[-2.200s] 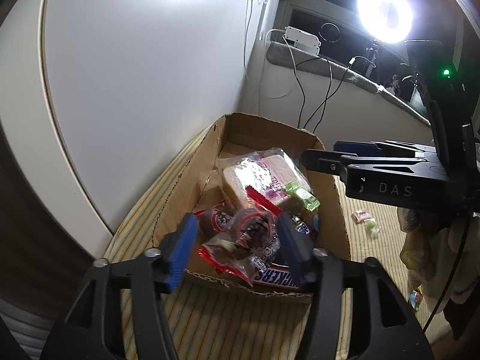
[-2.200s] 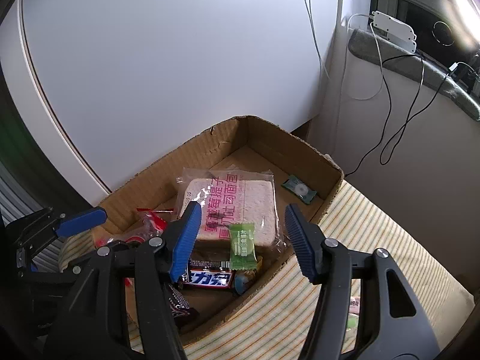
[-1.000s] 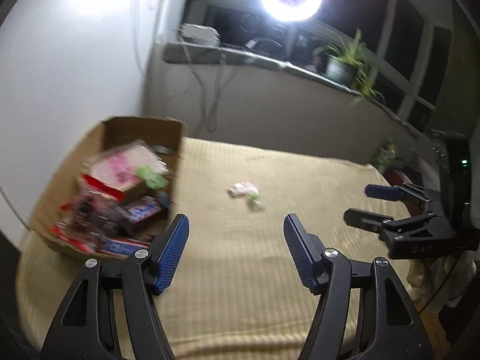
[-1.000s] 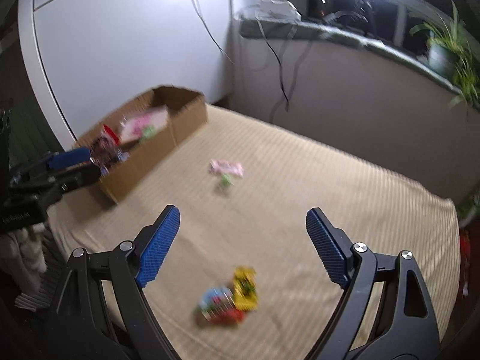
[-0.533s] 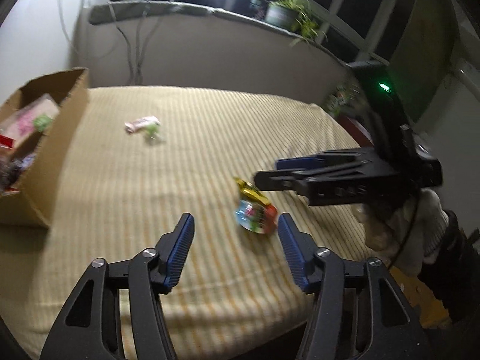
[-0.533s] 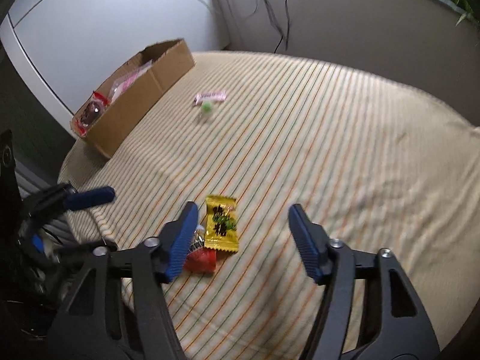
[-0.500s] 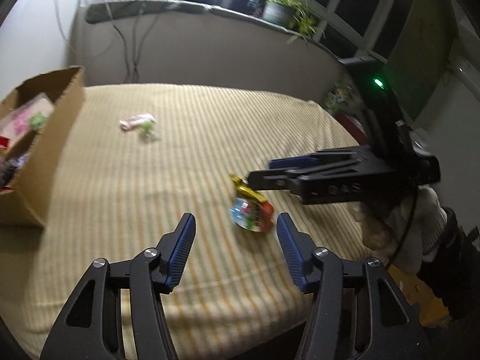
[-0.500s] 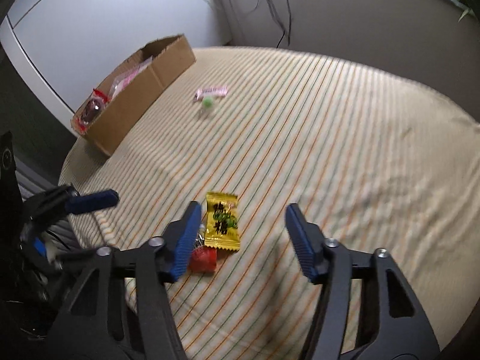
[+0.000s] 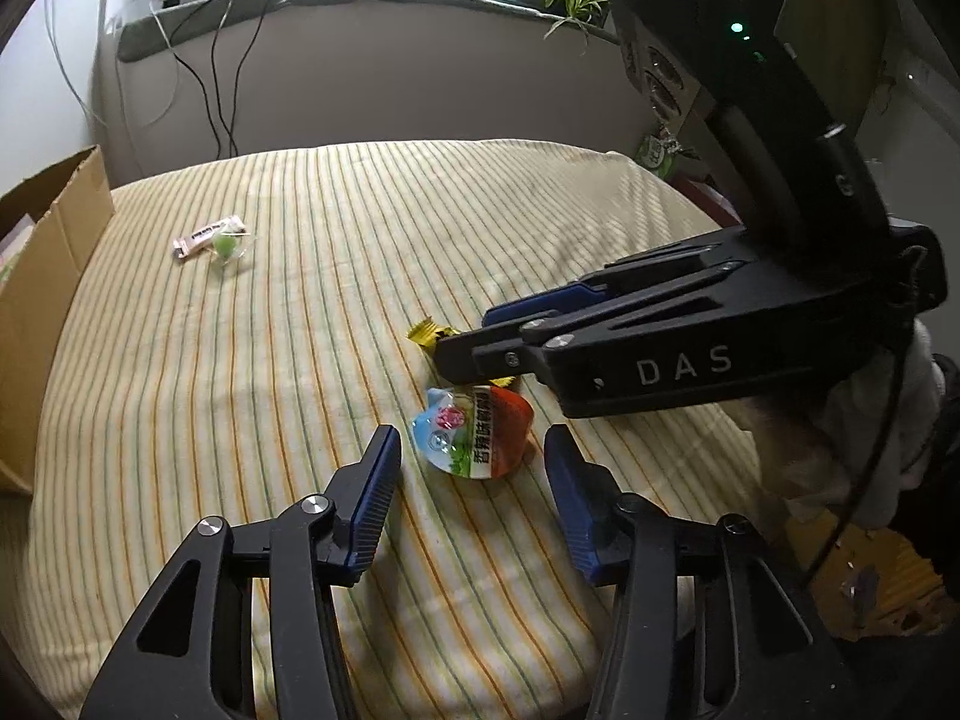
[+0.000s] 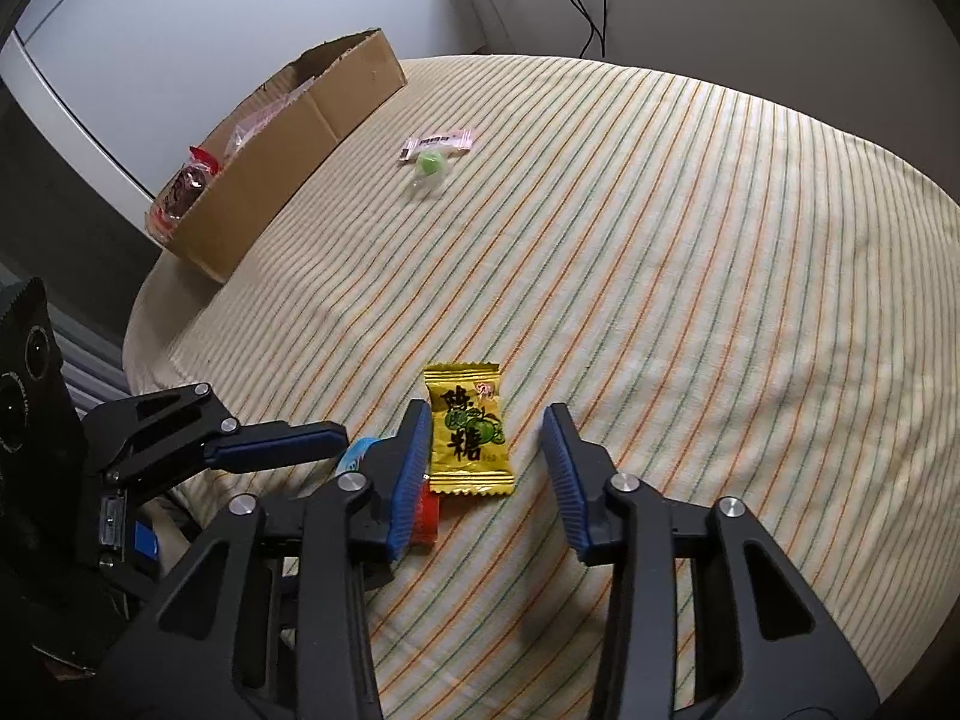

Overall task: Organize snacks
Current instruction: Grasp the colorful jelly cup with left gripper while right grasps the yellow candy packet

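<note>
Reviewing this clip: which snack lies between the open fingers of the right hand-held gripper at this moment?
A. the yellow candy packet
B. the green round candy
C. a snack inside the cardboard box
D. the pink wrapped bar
A: in the right wrist view the yellow candy packet lies flat on the striped cloth between the open fingers of the right hand-held gripper, not yet gripped.

Striped cloth (image 10: 660, 228) lies open toward the cardboard box (image 10: 288, 144) (two candies (image 10: 435, 156) between).

glossy yellow foil candy wrapper (image 10: 468, 431) on a matt striped cloth (image 10: 690, 252), beside a matt cardboard box (image 10: 282, 144).
</note>
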Tool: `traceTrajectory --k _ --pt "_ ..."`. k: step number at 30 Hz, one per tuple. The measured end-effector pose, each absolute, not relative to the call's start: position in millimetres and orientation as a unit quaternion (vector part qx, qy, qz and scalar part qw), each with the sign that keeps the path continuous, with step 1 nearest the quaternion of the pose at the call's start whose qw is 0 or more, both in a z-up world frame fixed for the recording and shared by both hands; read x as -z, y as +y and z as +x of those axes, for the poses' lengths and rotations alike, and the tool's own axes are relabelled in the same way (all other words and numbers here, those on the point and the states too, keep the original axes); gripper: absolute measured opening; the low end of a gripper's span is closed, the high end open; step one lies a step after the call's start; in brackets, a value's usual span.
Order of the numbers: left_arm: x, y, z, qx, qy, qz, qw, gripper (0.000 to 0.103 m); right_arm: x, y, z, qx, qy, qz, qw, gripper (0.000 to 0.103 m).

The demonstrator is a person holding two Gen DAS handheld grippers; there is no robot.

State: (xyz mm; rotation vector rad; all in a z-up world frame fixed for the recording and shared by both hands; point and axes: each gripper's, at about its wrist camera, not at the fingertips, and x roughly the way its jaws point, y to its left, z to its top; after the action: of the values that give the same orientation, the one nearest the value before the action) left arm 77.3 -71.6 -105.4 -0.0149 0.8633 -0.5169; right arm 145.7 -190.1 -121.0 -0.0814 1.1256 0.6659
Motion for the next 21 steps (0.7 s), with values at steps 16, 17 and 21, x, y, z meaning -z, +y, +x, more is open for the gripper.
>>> traceTrajectory --k 16,17,21 --pt "113 -81 83 0.237 0.392 0.019 0.888 0.029 120 -195 144 -0.297 0.514 -0.05 0.803 0.023" --pt "112 -81 84 0.239 0.391 0.016 0.889 0.029 120 -195 144 -0.296 0.514 -0.05 0.804 0.023" --pt "111 -76 85 0.241 0.392 0.007 0.888 0.029 120 -196 143 -0.295 0.513 -0.047 0.804 0.023"
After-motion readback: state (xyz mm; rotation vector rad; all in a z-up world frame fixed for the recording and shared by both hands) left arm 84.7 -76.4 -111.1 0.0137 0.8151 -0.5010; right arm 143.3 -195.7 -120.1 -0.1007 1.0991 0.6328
